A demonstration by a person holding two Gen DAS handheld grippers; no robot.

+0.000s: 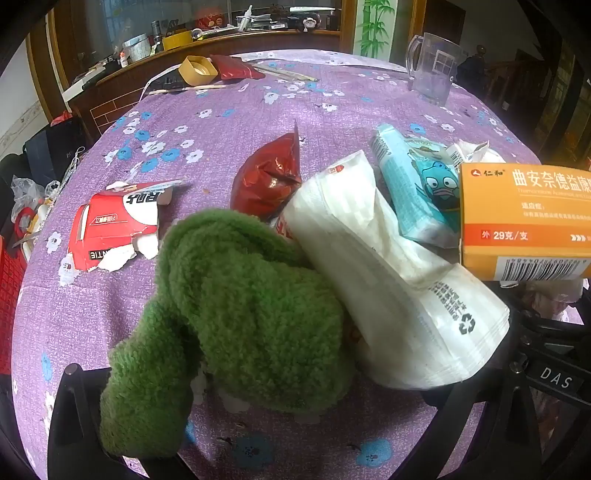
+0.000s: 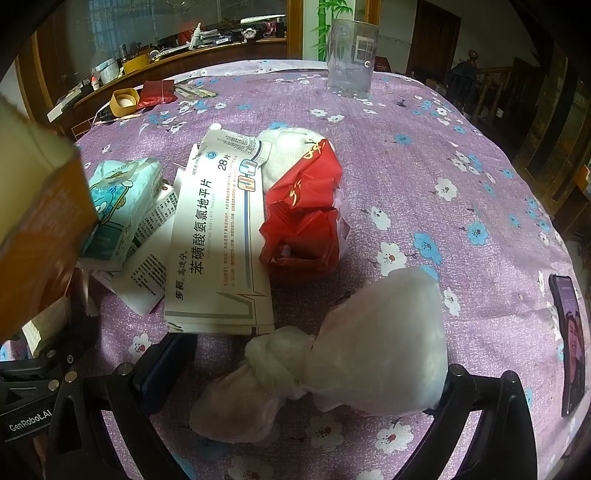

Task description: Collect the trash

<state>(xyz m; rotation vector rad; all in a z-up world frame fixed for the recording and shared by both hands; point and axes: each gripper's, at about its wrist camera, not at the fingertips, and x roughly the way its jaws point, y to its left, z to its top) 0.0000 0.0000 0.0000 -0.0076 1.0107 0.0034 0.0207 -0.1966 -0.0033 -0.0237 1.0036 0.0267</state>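
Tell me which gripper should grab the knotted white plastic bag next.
Right. The knotted white bag already lies between the open fingers of the right gripper, so closing should take it. The left gripper is crowded by the green cloth and white packet.

A round counter under a purple flowered cloth (image 1: pixel 229 122) in a dim, wood-trimmed room.
Behind it runs a cluttered wooden ledge (image 1: pixel 258 37) beneath glass panes; a bamboo-painted panel (image 1: pixel 373 26) stands between wooden frames, with a dark wooden door (image 2: pixel 436 37) at right.

Both wrist views look low across table (image 1: pixel 221 110), sharing pitcher (image 2: pixel 351 59)
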